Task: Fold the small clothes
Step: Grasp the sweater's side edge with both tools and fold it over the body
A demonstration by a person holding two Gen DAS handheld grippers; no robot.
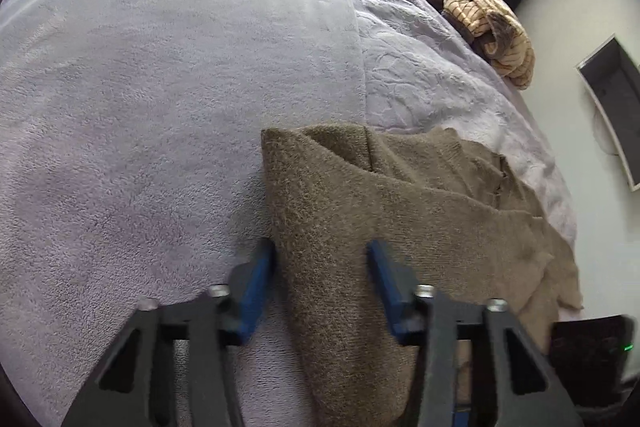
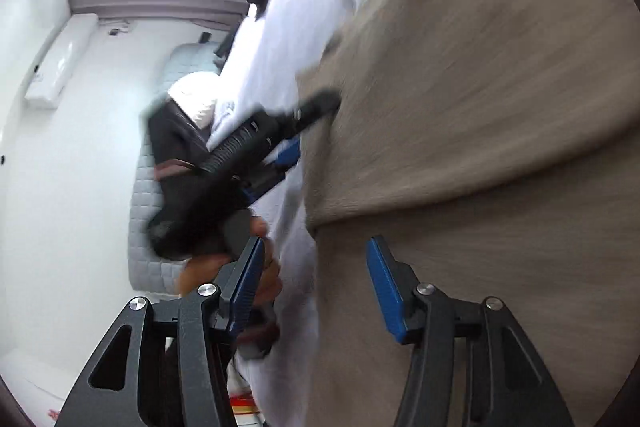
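The brown knit garment is lying folded near the bed's right edge, with the pale blanket stretching wide and bare to its left. The left tool is clamping a fold of it. Only the blurred right wrist view is showing the right tool standing apart, empty, and a hand holding the left tool.
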